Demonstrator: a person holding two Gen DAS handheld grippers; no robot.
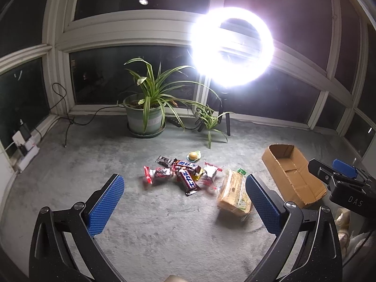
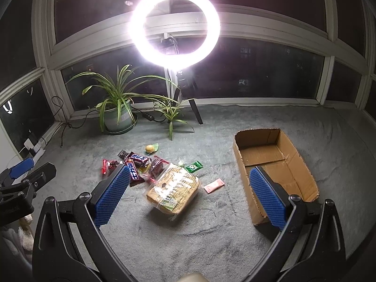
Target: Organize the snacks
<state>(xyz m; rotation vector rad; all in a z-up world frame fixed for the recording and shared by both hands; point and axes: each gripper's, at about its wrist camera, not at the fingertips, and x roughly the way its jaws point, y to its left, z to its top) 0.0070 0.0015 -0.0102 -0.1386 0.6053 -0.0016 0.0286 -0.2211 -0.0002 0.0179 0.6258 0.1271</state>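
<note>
Both grippers, left (image 1: 185, 201) and right (image 2: 189, 193), spread wide, blue ribbed pads; glossy wrappers (image 2: 136, 166) heaped at 11 o'clock, corrugated cardboard box (image 2: 293, 164) at 2 o'clock, on fuzzy grey carpet (image 2: 188, 235).

I see candy bars (image 2: 135, 164) heaped mid-carpet, a clear cracker pack (image 2: 172, 191) flat just right of them, a pink sachet (image 2: 213, 185) beyond, and my open cardboard box (image 2: 276, 164) empty, far right.
</note>
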